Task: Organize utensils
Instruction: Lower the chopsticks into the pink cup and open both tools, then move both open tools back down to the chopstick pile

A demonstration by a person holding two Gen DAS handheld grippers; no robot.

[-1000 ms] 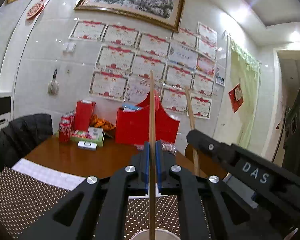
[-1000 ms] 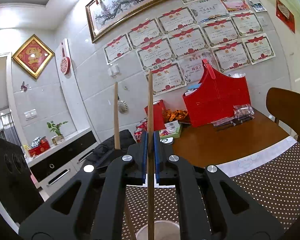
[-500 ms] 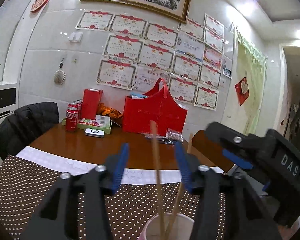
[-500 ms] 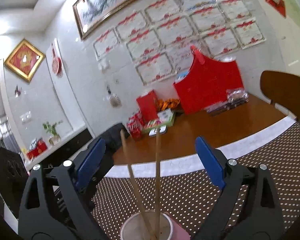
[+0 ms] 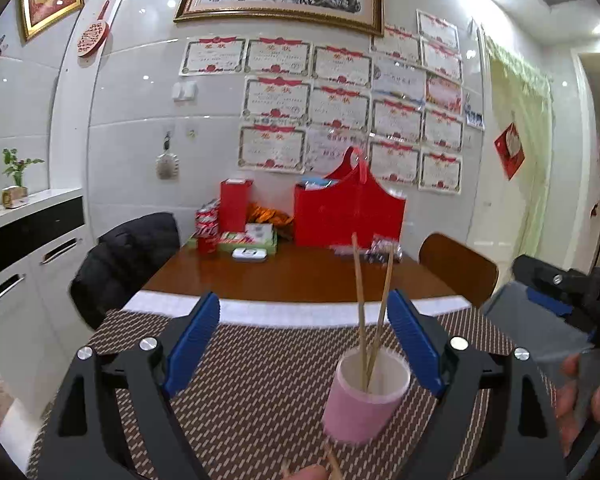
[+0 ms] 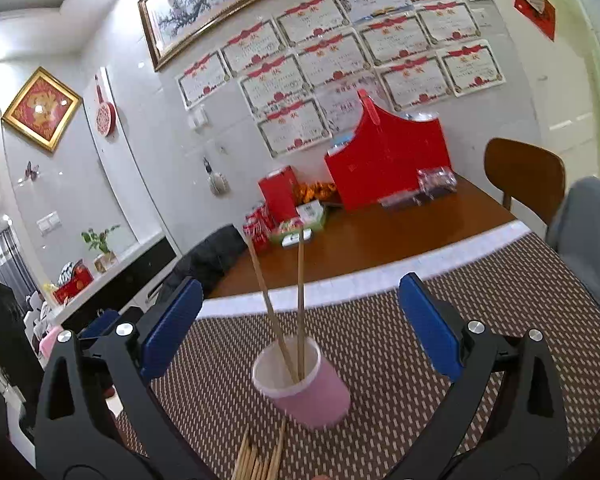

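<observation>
A pink cup (image 5: pixel 366 396) (image 6: pixel 308 388) stands on the brown woven mat. Two wooden chopsticks (image 5: pixel 360 300) (image 6: pixel 300 292) stand in it, leaning apart. My left gripper (image 5: pixel 306 340) is back from the cup and its jaws are opening; the cup sits ahead near its right finger, untouched. My right gripper (image 6: pixel 300 328) is also opening wide, with the cup ahead of its fingers and nothing pressed between the pads. A bundle of loose chopsticks (image 6: pixel 260 460) lies on the mat in front of the cup. The right gripper (image 5: pixel 560 296) also shows at the right edge of the left wrist view, held by a hand (image 5: pixel 580 400).
The woven mat (image 5: pixel 260 380) covers the near part of a wooden table (image 5: pixel 292 276). At the far end stand a red bag (image 5: pixel 348 216), a red box (image 5: pixel 236 204) and cans. A chair with a black jacket (image 5: pixel 124 256) is on the left, a wooden chair (image 5: pixel 456 268) on the right.
Each gripper was shut on one upright chopstick over the cup. Both have opened, let the chopsticks drop into the cup, and drawn back from it.
</observation>
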